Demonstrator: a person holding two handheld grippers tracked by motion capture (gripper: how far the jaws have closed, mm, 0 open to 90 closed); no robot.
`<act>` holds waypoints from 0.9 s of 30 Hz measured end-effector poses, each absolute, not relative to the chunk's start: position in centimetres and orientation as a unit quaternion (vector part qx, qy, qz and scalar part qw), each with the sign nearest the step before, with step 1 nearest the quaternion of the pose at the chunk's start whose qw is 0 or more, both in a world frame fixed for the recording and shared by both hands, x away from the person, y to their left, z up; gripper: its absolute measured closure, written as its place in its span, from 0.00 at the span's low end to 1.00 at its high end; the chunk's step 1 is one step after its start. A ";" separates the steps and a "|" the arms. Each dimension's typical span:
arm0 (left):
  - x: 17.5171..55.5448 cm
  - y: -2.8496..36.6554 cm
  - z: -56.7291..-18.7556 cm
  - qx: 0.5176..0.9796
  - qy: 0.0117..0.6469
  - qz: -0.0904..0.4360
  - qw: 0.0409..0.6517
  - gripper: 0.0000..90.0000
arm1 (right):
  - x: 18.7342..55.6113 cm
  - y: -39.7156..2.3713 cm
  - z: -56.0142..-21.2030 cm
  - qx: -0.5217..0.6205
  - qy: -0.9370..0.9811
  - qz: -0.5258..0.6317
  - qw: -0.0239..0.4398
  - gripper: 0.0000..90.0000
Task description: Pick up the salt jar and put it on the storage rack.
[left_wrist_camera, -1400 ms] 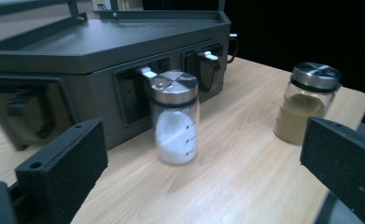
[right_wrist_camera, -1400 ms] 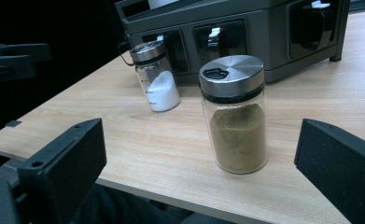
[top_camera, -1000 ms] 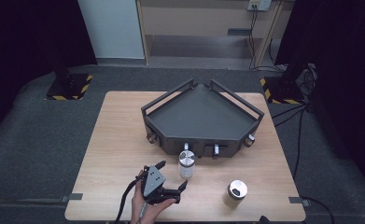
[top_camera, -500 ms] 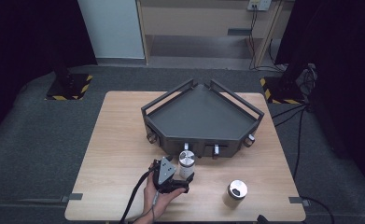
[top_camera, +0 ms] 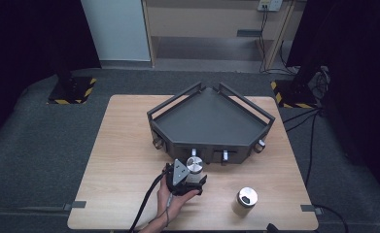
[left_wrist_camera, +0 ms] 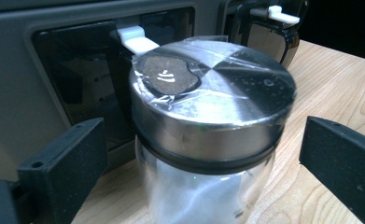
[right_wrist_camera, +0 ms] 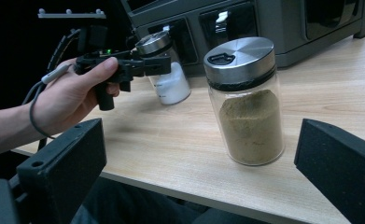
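Brushed-metal lid [left_wrist_camera: 213,88], glass jar [left_wrist_camera: 203,191]

Two jars [top_camera: 244,201] before rack [top_camera: 212,121] on table [top_camera: 124,145]

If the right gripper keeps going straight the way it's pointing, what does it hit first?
Most likely the jar of brown powder, standing upright between the open jaws of the right gripper. How far ahead it stands is hard to judge.

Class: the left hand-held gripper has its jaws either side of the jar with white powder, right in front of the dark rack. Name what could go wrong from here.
1. The left hand-held gripper is open around the white-powder jar; gripping smooth glass may let it slip.
2. The jar stands close to the rack and its white tab; lifting could knock them.
3. The brown-powder jar stands near the table edge.
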State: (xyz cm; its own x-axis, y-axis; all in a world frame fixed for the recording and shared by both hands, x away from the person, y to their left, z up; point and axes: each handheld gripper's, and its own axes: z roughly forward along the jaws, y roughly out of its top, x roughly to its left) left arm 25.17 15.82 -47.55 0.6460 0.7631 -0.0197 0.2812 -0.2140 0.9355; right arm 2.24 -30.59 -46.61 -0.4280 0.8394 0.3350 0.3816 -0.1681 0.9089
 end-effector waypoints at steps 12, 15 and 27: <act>26.0 15.5 -49.0 0.740 0.354 0.221 0.528 0.22 | 2.4 -30.7 -46.7 0.498 0.613 0.582 0.191 0.03; 26.0 15.6 -49.4 0.736 0.356 0.227 0.529 0.30 | 2.4 -30.8 -46.7 0.498 0.613 0.583 0.190 0.03; 25.7 15.7 -49.5 0.740 0.341 0.243 0.527 0.34 | 2.5 -30.8 -46.7 0.499 0.613 0.582 0.191 0.03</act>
State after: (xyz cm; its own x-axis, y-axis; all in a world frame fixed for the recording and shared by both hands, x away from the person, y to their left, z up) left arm 25.72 15.69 -49.46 0.6500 0.7599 0.0001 0.2481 -0.2124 0.9452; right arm 2.47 -30.83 -46.73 -0.4289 0.8338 0.3476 0.3895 -0.1765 0.9040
